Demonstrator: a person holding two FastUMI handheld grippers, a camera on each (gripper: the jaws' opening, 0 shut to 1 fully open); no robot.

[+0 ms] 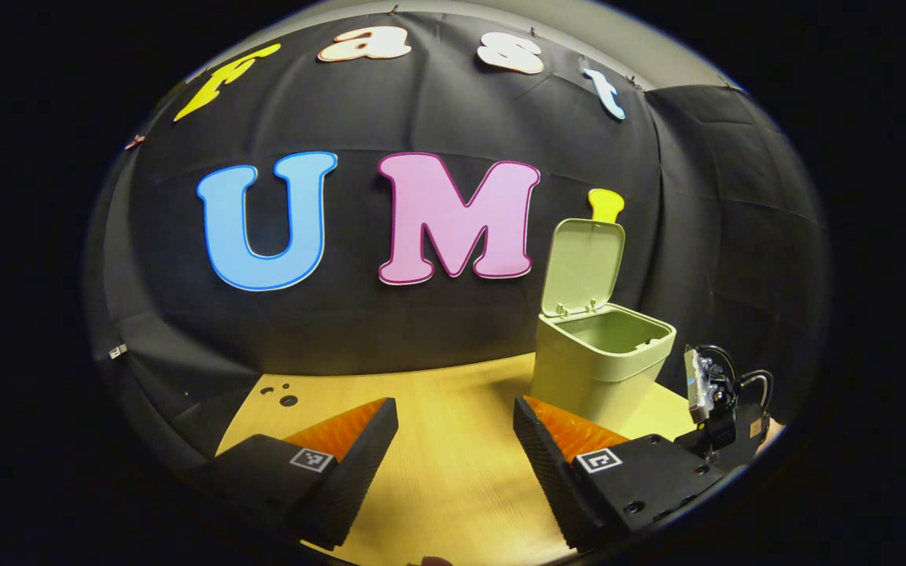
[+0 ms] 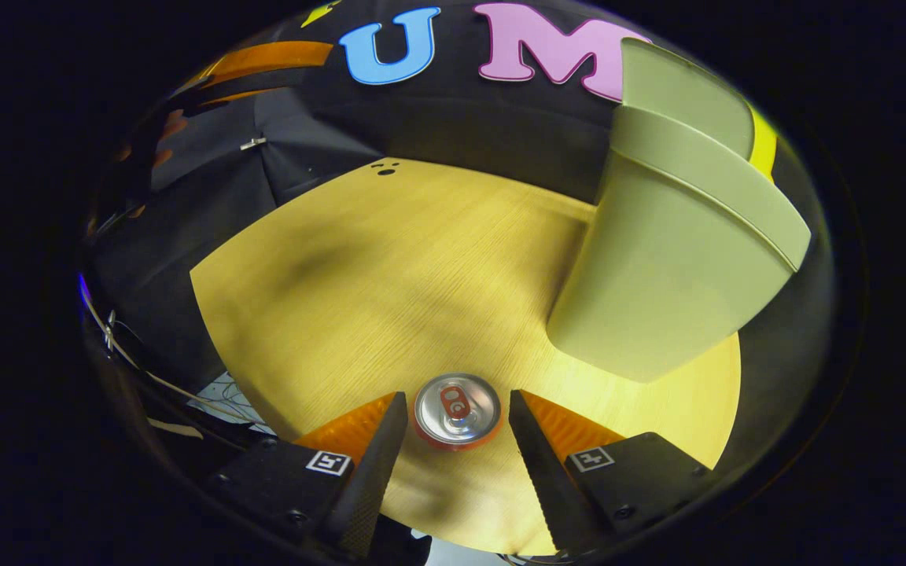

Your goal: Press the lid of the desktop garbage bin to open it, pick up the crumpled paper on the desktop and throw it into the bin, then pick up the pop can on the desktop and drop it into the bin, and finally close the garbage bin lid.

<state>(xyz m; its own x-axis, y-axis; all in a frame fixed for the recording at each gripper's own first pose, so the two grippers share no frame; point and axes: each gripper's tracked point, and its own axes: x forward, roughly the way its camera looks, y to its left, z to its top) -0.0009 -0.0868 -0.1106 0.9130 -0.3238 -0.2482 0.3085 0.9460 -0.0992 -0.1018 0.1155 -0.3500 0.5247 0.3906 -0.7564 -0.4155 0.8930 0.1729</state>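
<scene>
Nearest the lens in the right gripper view is the right hand-held gripper (image 2: 453,417), its two fingers spread wide to either side of the pop can (image 2: 457,410), which stands upright on the desk (image 2: 390,267) with its pull-tab top facing up. A gap shows on both sides, so nothing is gripped yet. To the right of the can and well apart from it stands the garbage bin (image 2: 657,267), toward the desk's far right edge.

In the left gripper view the left hand-held gripper (image 1: 455,428) hangs over bare desk (image 1: 453,472), fingers wide apart and holding nothing. Right of it the garbage bin (image 1: 599,363) stands with its lid (image 1: 585,266) tipped up and back, its mouth open. Further right, at the desk's right edge, is the back of the other hand-held gripper (image 1: 716,409).

The step in hand looks to be taking the can. To do it well, I would keep the fingers level with the can's middle, centre it between them, and close evenly so it neither tips nor dents.

Count: one can, one bin, two grippers. I see no crumpled paper on the desk; it may already be binned.
</scene>
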